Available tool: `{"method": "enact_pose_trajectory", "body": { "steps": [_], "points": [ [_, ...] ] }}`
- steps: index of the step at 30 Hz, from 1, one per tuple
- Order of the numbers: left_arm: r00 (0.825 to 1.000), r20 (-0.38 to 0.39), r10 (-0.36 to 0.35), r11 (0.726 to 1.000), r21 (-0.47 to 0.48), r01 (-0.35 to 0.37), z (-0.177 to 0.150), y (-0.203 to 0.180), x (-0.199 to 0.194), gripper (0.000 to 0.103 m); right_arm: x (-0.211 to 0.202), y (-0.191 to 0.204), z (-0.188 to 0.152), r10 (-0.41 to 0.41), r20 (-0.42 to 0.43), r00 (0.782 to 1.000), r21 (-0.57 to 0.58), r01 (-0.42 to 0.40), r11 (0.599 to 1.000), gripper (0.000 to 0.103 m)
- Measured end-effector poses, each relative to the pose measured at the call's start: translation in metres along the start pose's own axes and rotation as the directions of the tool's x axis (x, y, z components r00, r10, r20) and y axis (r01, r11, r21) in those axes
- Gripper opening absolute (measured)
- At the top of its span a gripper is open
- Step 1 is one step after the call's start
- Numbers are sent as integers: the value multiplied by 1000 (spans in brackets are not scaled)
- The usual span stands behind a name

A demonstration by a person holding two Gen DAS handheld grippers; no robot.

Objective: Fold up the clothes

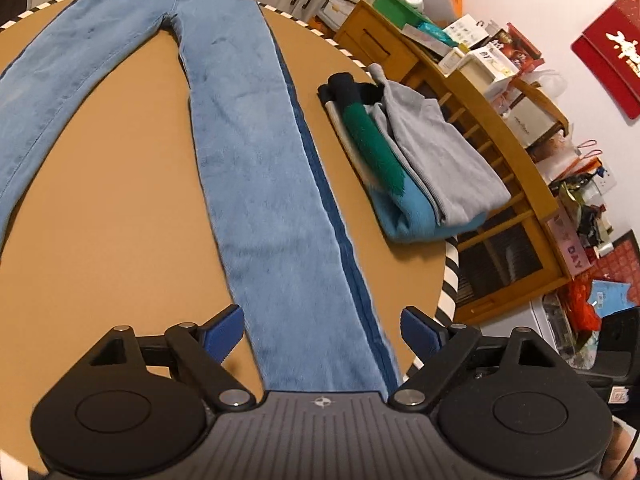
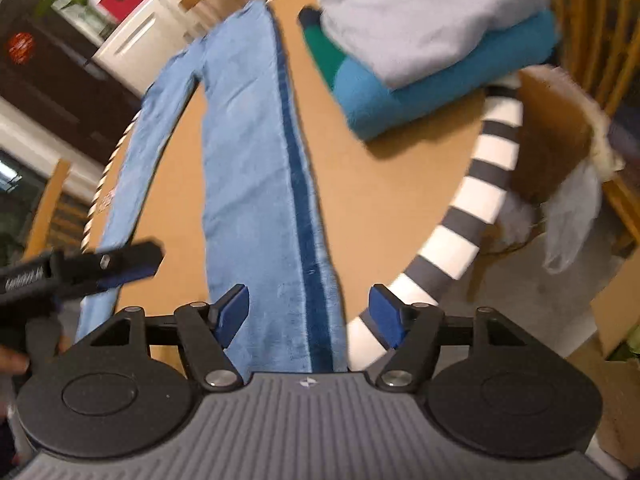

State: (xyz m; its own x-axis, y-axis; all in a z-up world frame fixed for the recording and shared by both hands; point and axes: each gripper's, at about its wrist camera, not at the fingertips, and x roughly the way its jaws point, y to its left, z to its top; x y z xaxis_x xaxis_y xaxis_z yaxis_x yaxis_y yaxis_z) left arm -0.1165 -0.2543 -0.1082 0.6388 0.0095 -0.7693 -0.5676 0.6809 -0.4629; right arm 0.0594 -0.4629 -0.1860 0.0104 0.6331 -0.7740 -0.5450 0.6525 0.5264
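Partly cropped jeans (image 1: 256, 168), hems hidden behind claws, blurred stack (image 2: 432, 52).

Left tool (image 1: 322, 330) tilted downward, blue pads (image 1: 224, 332) spread wide, nothing pinched between them. Right tool (image 2: 310, 316) likewise angled down, jaws apart, gripping nothing.

The right gripper (image 2: 309, 313) hung with jaws apart above the jeans (image 2: 256, 184), gripping nothing. The jeans lay flat on the round table (image 2: 400, 184). Beyond them sat folded clothes (image 2: 432, 48); at their left leg hovered the left gripper (image 2: 124, 266).
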Motion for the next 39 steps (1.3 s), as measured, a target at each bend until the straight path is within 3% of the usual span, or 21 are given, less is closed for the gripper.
{"method": "enact_pose_trajectory", "body": {
  "steps": [4, 14, 17, 21, 26, 30, 33, 39],
  "points": [
    [999, -17, 30, 999, -37, -30, 5, -4, 14, 88, 7, -10, 15, 64, -36, 997, 22, -63, 998, 85],
    [995, -56, 80, 985, -150, -87, -3, -4, 36, 88, 28, -17, 35, 98, -161, 982, -9, -101, 995, 89],
    [994, -62, 88, 980, -172, -98, -5, -2, 38, 88, 34, -19, 33, 77, -170, 982, 9, -76, 997, 98],
    [993, -61, 98, 976, -187, -107, -8, -2, 39, 88, 36, -18, 30, 82, -173, 981, -11, -85, 996, 102],
    [993, -61, 97, 976, -190, -106, -9, -3, 39, 88, 30, -24, 15, 117, -57, 992, 47, -114, 992, 103],
    [993, -61, 103, 974, -197, -113, -10, -2, 39, 88, 29, -28, 12, 175, -59, 983, -28, -177, 984, 103],
    [992, -60, 108, 972, -201, -118, -11, -1, 38, 88, 25, -35, 11, 215, -62, 975, -11, -216, 976, 102],
    [992, -55, 114, 970, -209, -123, -13, -1, 38, 88, 17, -46, 7, 257, -64, 964, 35, -255, 966, 91]
  ]
}}
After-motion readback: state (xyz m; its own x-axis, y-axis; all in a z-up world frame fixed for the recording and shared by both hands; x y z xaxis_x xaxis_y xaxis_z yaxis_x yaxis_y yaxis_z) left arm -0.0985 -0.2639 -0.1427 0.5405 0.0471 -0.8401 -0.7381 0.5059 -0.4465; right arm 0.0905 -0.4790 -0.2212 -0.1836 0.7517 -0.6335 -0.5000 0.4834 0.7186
